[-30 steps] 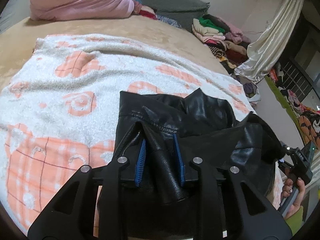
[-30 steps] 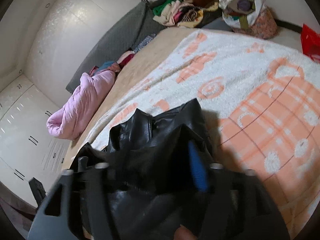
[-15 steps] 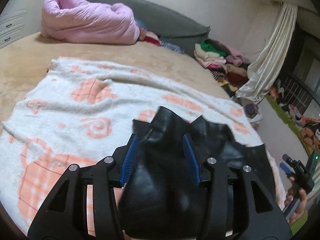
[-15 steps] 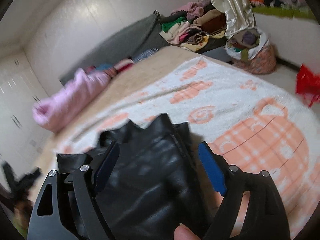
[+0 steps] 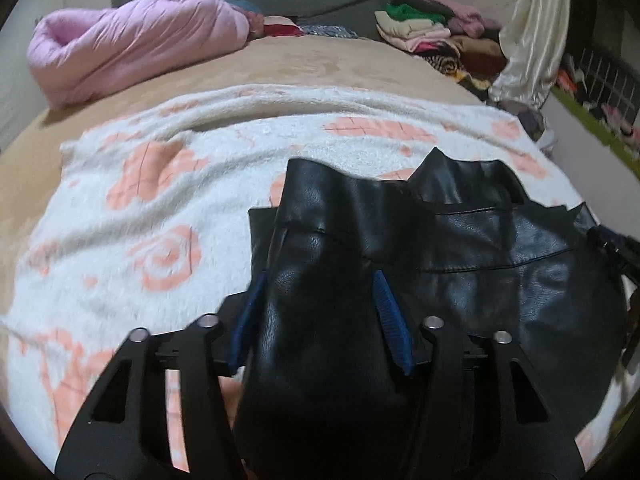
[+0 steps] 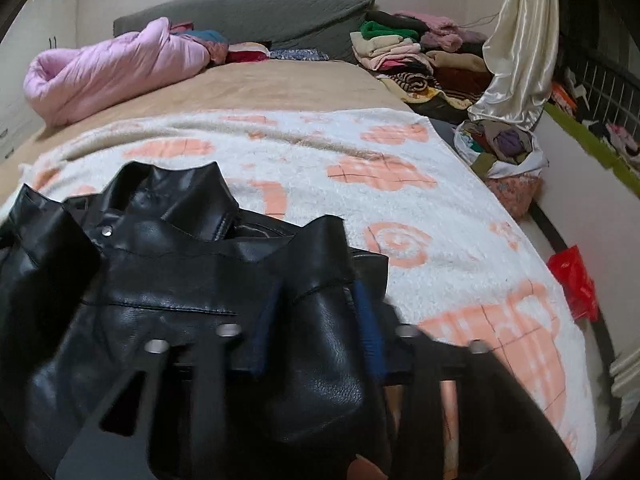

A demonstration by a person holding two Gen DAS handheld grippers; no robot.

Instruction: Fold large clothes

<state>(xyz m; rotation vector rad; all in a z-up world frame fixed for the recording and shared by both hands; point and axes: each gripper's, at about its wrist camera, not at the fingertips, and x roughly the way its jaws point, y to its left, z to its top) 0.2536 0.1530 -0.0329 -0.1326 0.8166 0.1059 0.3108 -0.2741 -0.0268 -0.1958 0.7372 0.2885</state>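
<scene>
At the bottom of each wrist view, a thick fold of the black leather jacket [image 5: 500, 288] sits between blue pads. The left tongs [image 5: 316, 312] are closing with the pads pressed against a bulging fold. The right tongs [image 6: 316, 328], blurred, are closing too, clenched on another fold. The jacket lies bunched across the lower half of both frames on a white and peach blanket [image 5: 132, 208]. Farther up, a pink quilt [image 6: 108, 68] lies upper left on the bed [image 5: 280, 60], and piled clothes [image 6: 404, 52] upper right.

Both wrist views close, angled down; share blanket [image 5: 120, 216] [image 6: 440, 184].
</scene>
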